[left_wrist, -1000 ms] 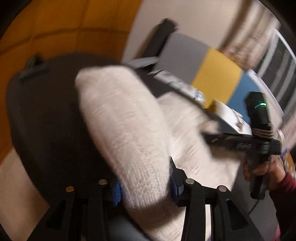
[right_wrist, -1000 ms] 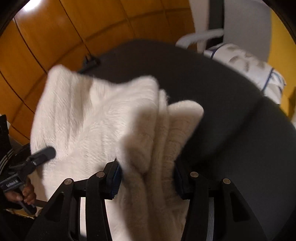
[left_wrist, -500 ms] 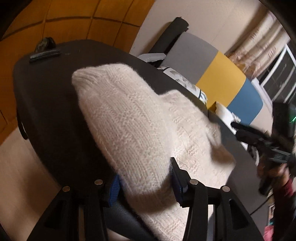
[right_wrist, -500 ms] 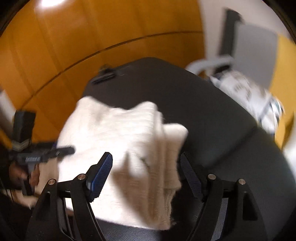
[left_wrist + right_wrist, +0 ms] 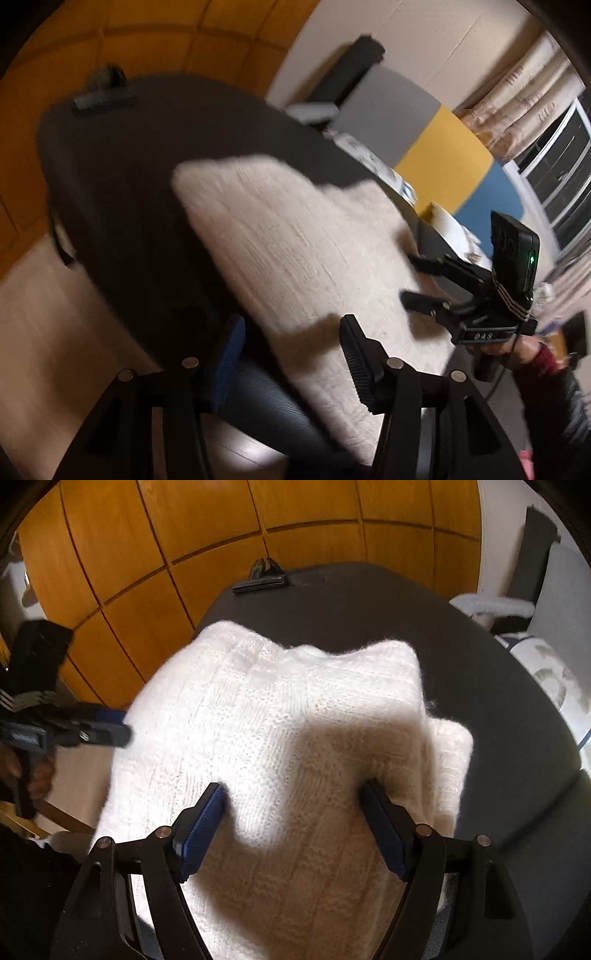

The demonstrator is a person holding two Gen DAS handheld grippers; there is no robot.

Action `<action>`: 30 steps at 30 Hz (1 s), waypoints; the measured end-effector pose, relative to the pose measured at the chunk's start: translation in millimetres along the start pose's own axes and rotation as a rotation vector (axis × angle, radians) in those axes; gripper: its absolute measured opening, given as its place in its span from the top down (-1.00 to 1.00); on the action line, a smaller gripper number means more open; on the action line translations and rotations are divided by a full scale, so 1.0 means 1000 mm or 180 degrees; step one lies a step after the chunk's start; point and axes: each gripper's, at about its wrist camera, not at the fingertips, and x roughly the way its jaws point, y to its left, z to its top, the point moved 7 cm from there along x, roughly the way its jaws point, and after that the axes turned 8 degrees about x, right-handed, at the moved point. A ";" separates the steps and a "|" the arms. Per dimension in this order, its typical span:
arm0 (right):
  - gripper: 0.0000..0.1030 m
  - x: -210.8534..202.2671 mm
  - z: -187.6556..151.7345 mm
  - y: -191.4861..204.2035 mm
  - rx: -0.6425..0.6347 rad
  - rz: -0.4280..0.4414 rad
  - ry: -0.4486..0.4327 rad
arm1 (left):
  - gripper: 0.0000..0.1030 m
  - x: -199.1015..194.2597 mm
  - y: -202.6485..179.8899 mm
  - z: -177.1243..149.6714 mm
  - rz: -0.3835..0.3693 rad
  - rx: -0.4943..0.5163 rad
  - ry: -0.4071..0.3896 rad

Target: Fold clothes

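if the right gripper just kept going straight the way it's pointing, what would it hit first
Most likely the white knitted sweater, which lies folded on the dark table and fills the space ahead of the right gripper. The open jaws already stand on either side of the knit; whether they touch it is unclear.

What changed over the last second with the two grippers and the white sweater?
Both grippers let go: the left gripper and right gripper were clamped on folds of the white knit sweater; their jaws have just been opening and now stand clear, the cloth lying loose between them. The sweater stayed folded on the dark table.
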 end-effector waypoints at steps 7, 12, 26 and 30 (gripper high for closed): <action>-0.52 0.001 -0.003 0.009 0.0120 -0.0142 -0.0098 | -0.03 0.032 -0.030 0.039 -0.0033 0.0219 -0.0217; -0.52 -0.001 -0.011 0.015 0.0367 -0.0296 -0.0346 | -0.09 0.099 -0.032 0.048 0.0157 0.0423 0.0004; -0.57 -0.019 -0.018 0.032 0.0587 -0.0617 -0.0331 | -0.10 0.064 -0.025 0.019 0.0590 0.0354 -0.0045; -0.57 -0.004 -0.041 0.030 0.0660 -0.0727 -0.0351 | -0.14 0.070 -0.030 0.017 0.0816 0.0394 -0.0003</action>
